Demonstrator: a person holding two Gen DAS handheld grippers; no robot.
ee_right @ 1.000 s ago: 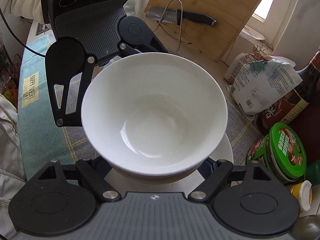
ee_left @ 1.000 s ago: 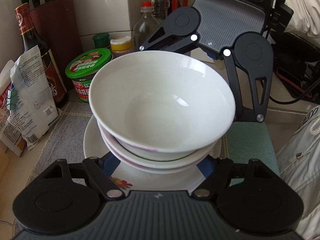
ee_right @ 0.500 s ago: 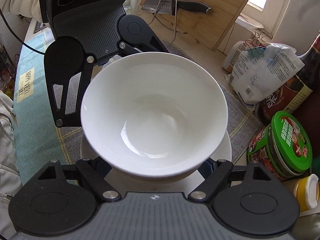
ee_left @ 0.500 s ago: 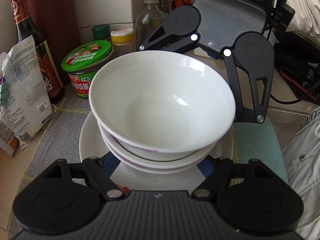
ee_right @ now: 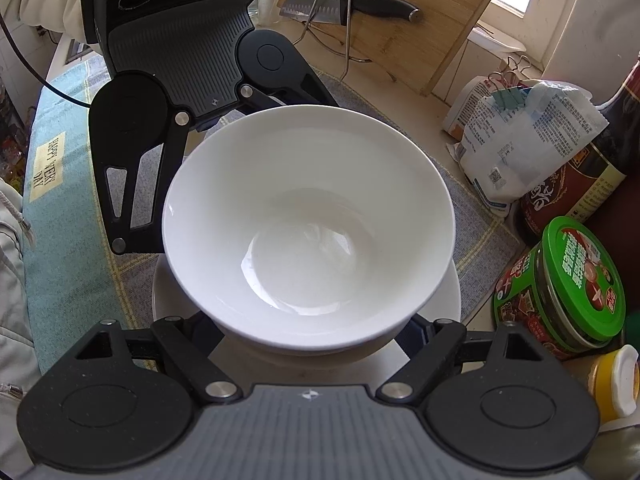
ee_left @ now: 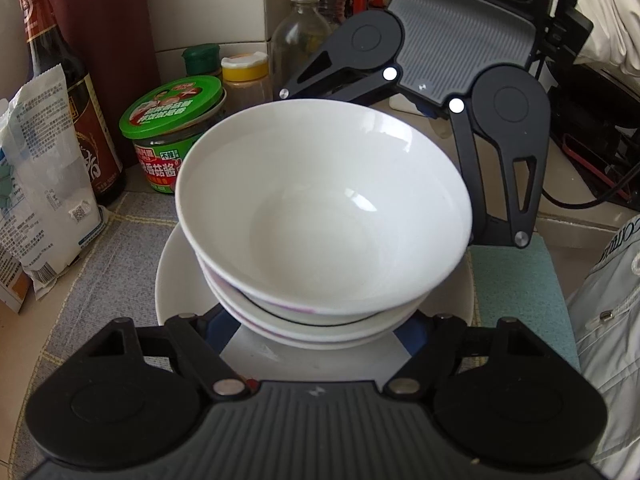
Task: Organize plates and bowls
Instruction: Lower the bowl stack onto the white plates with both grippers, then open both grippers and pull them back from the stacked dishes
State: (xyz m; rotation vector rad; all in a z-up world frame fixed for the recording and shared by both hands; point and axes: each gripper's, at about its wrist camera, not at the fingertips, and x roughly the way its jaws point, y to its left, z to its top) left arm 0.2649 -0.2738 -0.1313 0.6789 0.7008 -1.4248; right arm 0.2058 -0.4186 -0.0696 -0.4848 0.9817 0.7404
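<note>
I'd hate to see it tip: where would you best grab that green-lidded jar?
Take the green-lidded jar by its round glass body just under the lid, coming from above at the side facing the bowl stack. It stands upright, and bottles crowd its far side.

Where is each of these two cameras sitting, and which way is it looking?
Left wrist view: on the left gripper, looking down along its fingers at stacked white bowls on a plate; the right gripper and a pale sleeve show opposite.
Right wrist view: on the right gripper, facing the bowls from the other side; the left gripper, a cutting board and knife lie beyond.
Shared: bowls, plate, green-lidded jar.
</note>
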